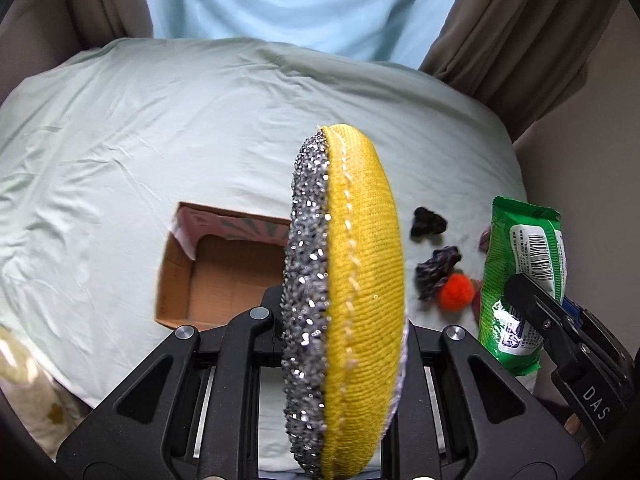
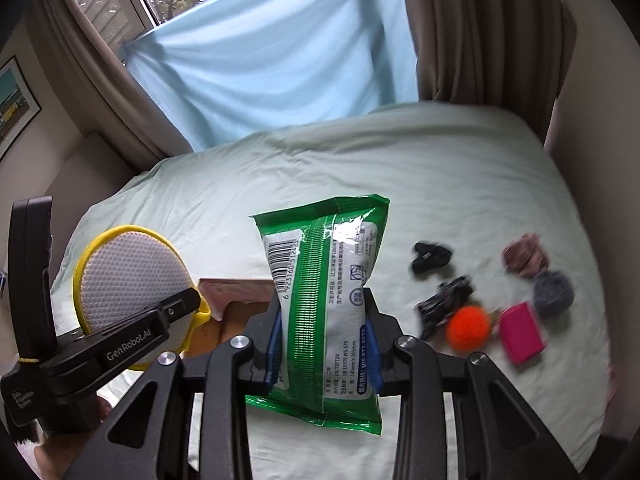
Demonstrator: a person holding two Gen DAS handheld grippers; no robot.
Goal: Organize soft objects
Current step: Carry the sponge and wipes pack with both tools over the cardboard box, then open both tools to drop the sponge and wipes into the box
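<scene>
My left gripper (image 1: pixel 340 320) is shut on a round yellow scrub pad (image 1: pixel 360 280) with a silver glittery side, held upright above the bed. The pad shows in the right wrist view (image 2: pixel 128 284) with its white mesh face. My right gripper (image 2: pixel 324 328) is shut on a green pack of wet wipes (image 2: pixel 320 300), held upright; the pack also shows in the left wrist view (image 1: pixel 520 280). An open cardboard box (image 1: pixel 212 276) lies on the bed behind the pad and left of it.
On the pale green bedsheet (image 2: pixel 400 168) to the right lie a black scrunchie (image 2: pixel 430 258), a dark patterned scrunchie (image 2: pixel 444 300), an orange pompom (image 2: pixel 468 328), a pink block (image 2: pixel 522 332), a grey ball (image 2: pixel 554 290) and a mauve scrunchie (image 2: pixel 524 256). Curtains hang behind the bed.
</scene>
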